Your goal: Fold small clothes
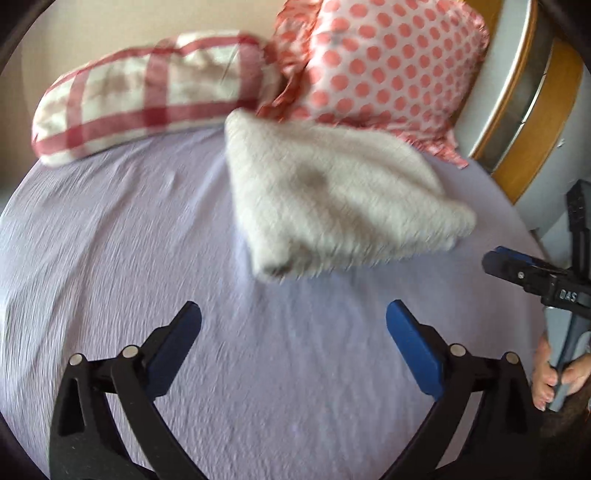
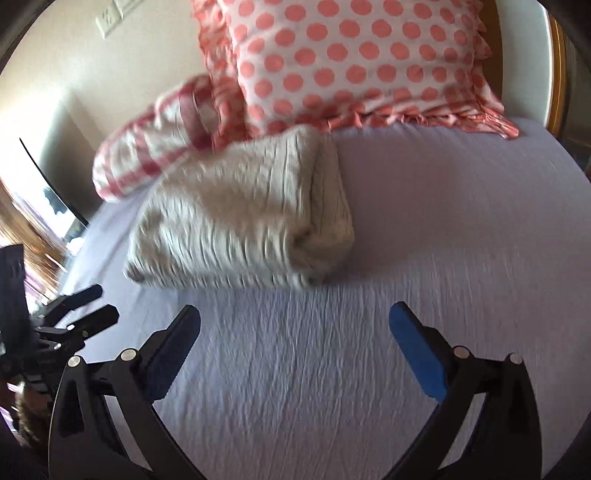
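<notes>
A cream knitted garment lies folded into a thick bundle on the lilac bed sheet, near the pillows. It also shows in the right wrist view. My left gripper is open and empty, hovering over the sheet short of the garment. My right gripper is open and empty, also short of the garment and apart from it. The right gripper shows at the right edge of the left wrist view. The left gripper shows at the left edge of the right wrist view.
A red-and-white checked pillow and a pink polka-dot pillow lie behind the garment. A wooden bed frame runs along the right. A beige wall with a switch plate stands behind.
</notes>
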